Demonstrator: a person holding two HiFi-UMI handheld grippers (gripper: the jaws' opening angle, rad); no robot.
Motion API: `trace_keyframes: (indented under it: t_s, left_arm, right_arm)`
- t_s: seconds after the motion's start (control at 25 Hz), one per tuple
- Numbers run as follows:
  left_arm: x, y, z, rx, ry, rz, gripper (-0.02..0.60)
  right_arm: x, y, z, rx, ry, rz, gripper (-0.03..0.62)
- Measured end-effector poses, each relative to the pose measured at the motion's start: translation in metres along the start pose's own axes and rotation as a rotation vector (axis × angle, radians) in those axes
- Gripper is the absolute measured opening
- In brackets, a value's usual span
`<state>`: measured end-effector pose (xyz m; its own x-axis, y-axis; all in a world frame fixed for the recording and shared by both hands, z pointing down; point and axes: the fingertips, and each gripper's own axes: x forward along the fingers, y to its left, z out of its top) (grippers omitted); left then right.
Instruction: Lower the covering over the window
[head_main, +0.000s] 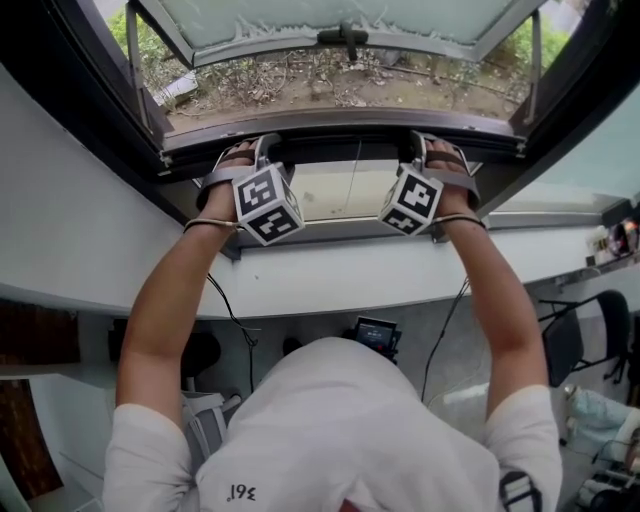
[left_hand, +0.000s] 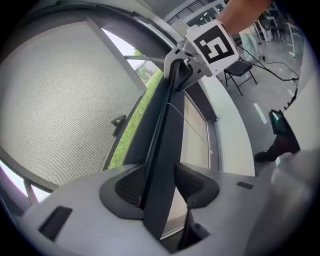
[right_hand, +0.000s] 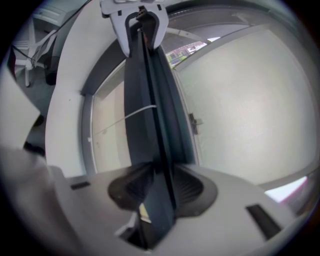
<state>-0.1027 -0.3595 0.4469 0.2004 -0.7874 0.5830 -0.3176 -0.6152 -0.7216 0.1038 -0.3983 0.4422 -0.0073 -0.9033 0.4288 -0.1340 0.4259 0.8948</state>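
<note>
A dark rail (head_main: 340, 150) of the window covering runs across the open window. My left gripper (head_main: 245, 152) clamps it at the left and my right gripper (head_main: 436, 150) at the right, each with a marker cube behind it. In the left gripper view the rail (left_hand: 165, 130) passes between the pads of the left gripper (left_hand: 157, 186), which press on it, and the right gripper (left_hand: 182, 65) grips it farther along. In the right gripper view the right gripper (right_hand: 157, 189) is shut on the rail (right_hand: 145, 100), with the left gripper (right_hand: 140, 20) at its far end.
The window sash (head_main: 340, 20) with its handle (head_main: 345, 38) is swung outward over grass. A thin cord (right_hand: 140, 114) crosses the rail. Below are a white sill (head_main: 350, 270), hanging cables (head_main: 235, 320), a small screen (head_main: 375, 335) and a chair (head_main: 590, 330).
</note>
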Motion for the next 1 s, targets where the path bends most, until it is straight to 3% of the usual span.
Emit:
trace_keyframes:
  t_s: [0.6, 0.8, 1.0]
  left_arm:
    - [-0.007, 0.003, 0.002, -0.122, -0.041, 0.027, 0.195]
    - [-0.019, 0.006, 0.012, -0.167, -0.084, 0.027, 0.195]
    - [-0.032, 0.005, 0.025, -0.284, -0.156, 0.015, 0.185]
  right_arm:
    - [-0.005, 0.004, 0.004, 0.089, -0.065, 0.061, 0.127]
    - [-0.012, -0.004, 0.006, 0.174, -0.094, 0.07, 0.127]
    - [-0.029, -0.011, 0.016, 0.266, -0.15, 0.074, 0.126]
